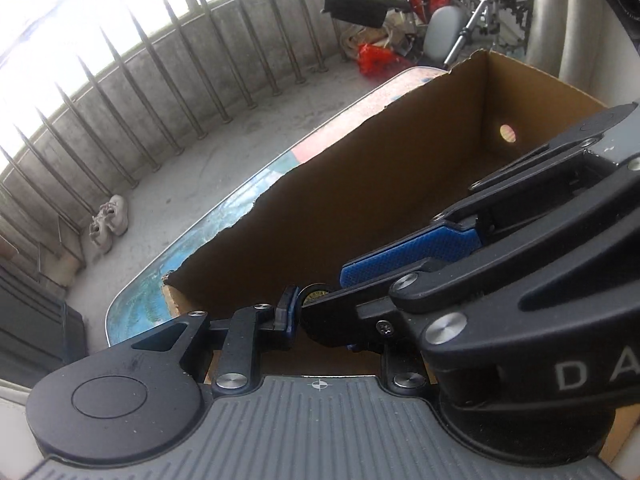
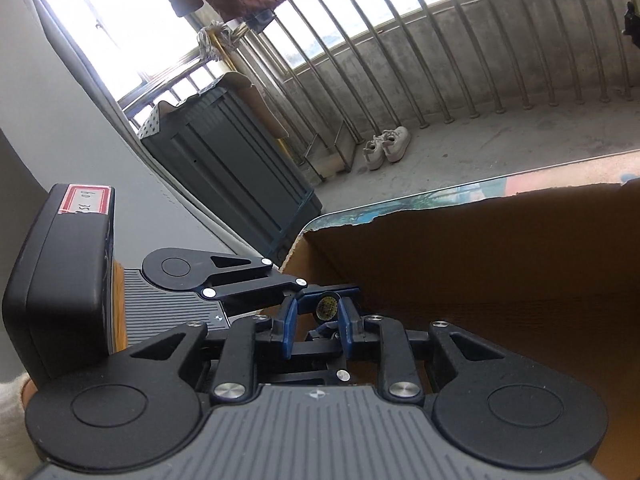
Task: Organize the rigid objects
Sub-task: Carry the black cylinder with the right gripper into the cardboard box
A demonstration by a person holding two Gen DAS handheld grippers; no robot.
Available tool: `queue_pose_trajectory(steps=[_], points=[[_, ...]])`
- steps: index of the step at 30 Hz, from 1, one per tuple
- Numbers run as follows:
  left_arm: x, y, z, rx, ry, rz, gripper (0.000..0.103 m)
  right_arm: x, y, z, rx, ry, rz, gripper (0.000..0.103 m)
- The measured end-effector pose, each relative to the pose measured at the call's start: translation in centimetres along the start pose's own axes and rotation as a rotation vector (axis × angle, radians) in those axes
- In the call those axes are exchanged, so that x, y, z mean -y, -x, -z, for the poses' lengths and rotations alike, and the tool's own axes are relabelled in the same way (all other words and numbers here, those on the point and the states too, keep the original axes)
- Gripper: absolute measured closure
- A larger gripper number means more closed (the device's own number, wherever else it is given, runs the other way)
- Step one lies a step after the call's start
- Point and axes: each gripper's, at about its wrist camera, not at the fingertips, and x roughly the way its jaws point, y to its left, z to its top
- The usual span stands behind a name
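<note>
A small round object with a yellow label point(image 2: 327, 307) was clamped between the blue pads point(image 2: 291, 318) of the right gripper point(image 2: 318, 322). The left gripper point(image 1: 298, 314) was seen closed on the same piece, held over a torn cardboard box point(image 1: 360, 184) on a table point(image 1: 132, 312). It was judged light, rigid, possibly slippery, and best gripped across its flat sides.
</note>
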Motion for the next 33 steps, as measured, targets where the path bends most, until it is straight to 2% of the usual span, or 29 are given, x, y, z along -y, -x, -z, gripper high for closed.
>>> queue_pose_trajectory(steps=[5, 11, 16, 33], points=[[-0.7, -0.7, 0.0, -0.022, -0.041, -0.048, 0.082, 2.5, -1.5, -0.1, -0.025, -0.105, -0.027, 0.078], [-1.7, -1.2, -1.2, -0.043, -0.013, -0.015, 0.081, 3.4, -2.6, -1.4, -0.082, -0.164, -0.008, 0.078], [-1.4, -1.0, -1.7, -0.064, -0.025, -0.04, 0.079, 4.2, -3.7, -1.7, -0.112, -0.237, -0.024, 0.078], [-1.0, 0.1, -1.7, -0.089, -0.111, -0.119, 0.076, 4.0, -5.1, -1.1, -0.114, -0.279, -0.065, 0.078]])
